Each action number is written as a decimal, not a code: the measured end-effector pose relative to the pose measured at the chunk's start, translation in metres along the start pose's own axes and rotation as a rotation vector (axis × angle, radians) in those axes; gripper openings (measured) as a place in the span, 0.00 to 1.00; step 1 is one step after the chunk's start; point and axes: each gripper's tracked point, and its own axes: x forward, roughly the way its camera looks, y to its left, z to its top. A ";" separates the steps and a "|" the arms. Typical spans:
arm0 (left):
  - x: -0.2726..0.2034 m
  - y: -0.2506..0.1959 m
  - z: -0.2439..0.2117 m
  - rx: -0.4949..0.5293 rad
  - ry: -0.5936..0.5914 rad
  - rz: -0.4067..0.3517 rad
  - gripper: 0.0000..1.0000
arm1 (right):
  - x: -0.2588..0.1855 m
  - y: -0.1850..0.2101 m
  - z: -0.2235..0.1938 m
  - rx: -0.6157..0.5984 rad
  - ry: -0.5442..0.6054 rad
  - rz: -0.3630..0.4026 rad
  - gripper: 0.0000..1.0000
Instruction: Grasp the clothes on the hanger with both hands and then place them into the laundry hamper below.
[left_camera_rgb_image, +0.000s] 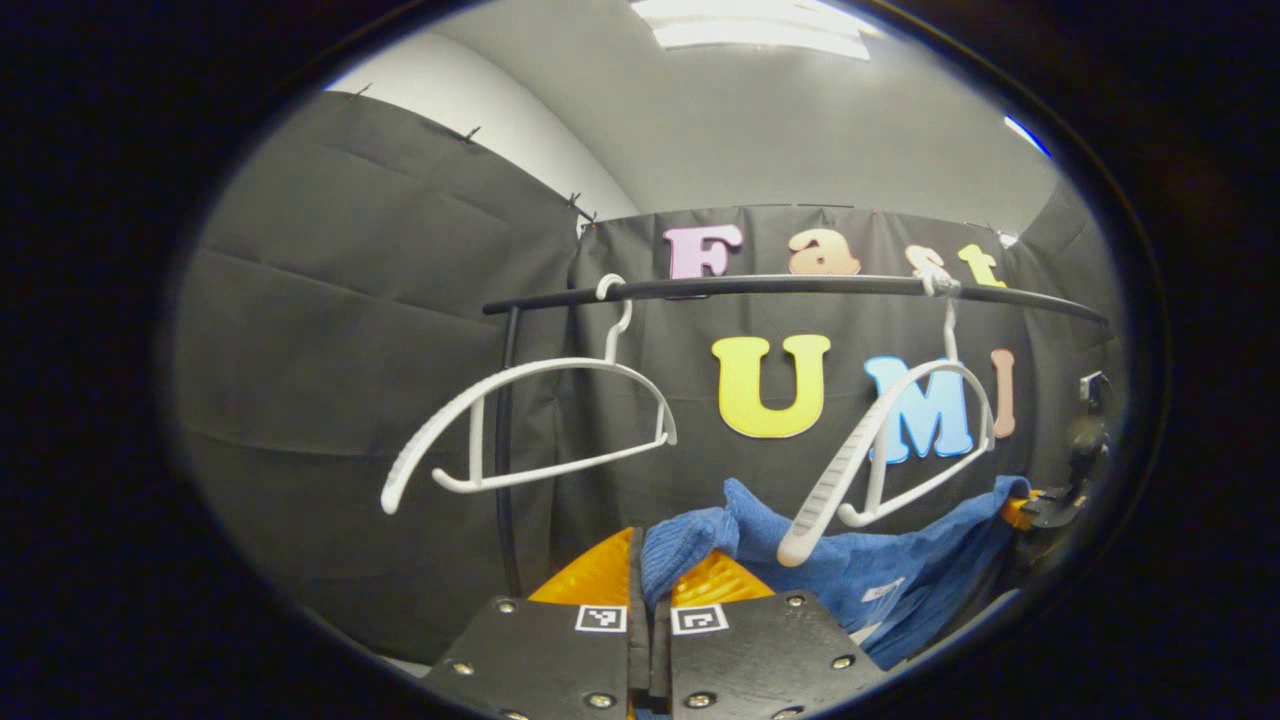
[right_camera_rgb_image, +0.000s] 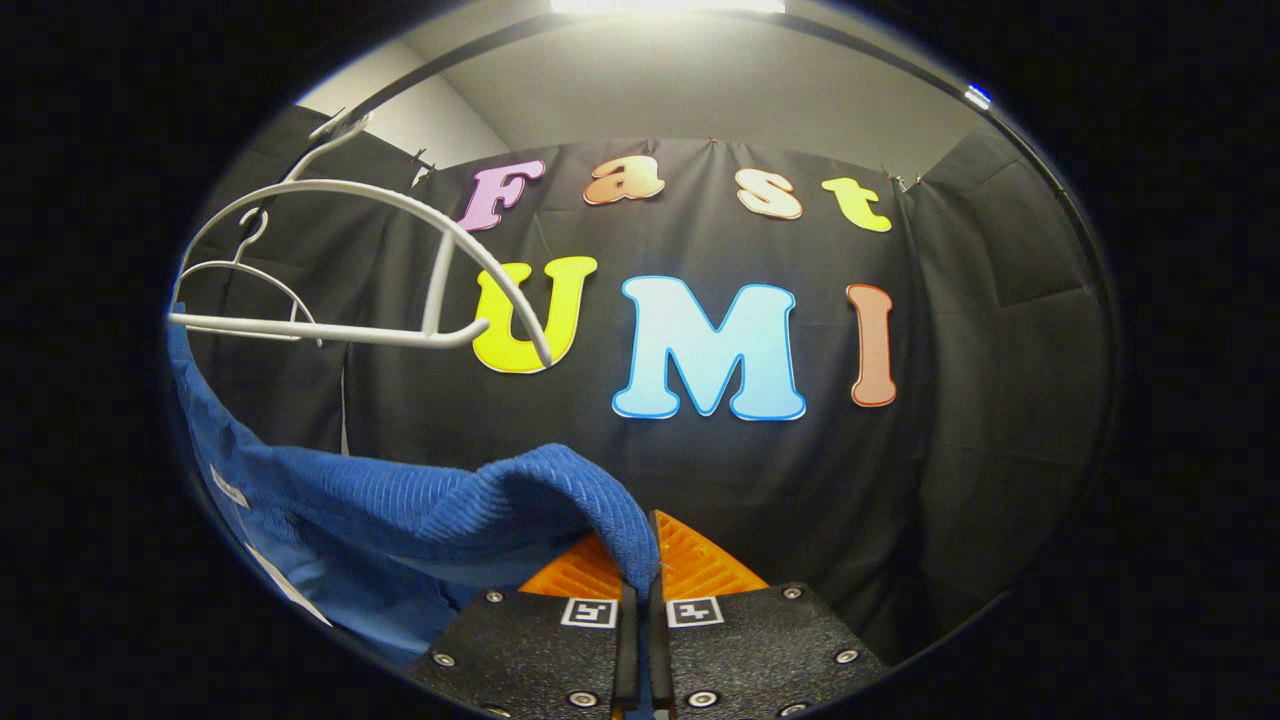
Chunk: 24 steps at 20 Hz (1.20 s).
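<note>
Cloth wall (left_camera_rgb_image: 350, 330) of the booth fills the background in both views. Across it in the left gripper view runs a dark rail (left_camera_rgb_image: 800, 287), from nine o'clock to three o'clock, on a post (left_camera_rgb_image: 508, 450) at its nine o'clock end.

Next in size is the blue garment (left_camera_rgb_image: 880, 570), off the hangers. In the left gripper view it stretches from the centre bottom out to four o'clock, where the other claw shows small and dim at the rim. In the right gripper view the garment (right_camera_rgb_image: 400, 510) sags from nine o'clock down to the centre bottom.

Two white hangers hang bare on the rail: the left hanger (left_camera_rgb_image: 530, 420) at about nine o'clock of the view's centre, the right hanger (left_camera_rgb_image: 880, 460) at four o'clock, in front of the garment.

The left claw (left_camera_rgb_image: 650, 590) at six o'clock is pressed together, pinching a fold of the garment between its fingers. The right claw (right_camera_rgb_image: 640, 575), also at six o'clock, is likewise pressed together on the garment's ribbed edge.
</note>
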 end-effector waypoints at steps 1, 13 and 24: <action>-0.005 -0.004 -0.001 -0.011 0.006 -0.021 0.01 | -0.012 0.006 0.003 0.004 -0.003 0.005 0.04; -0.086 -0.021 0.036 -0.027 -0.057 -0.213 0.01 | -0.129 0.050 0.052 0.058 -0.062 0.018 0.04; -0.150 -0.082 0.034 -0.113 -0.061 -0.442 0.01 | -0.238 0.109 0.079 0.045 -0.088 0.098 0.04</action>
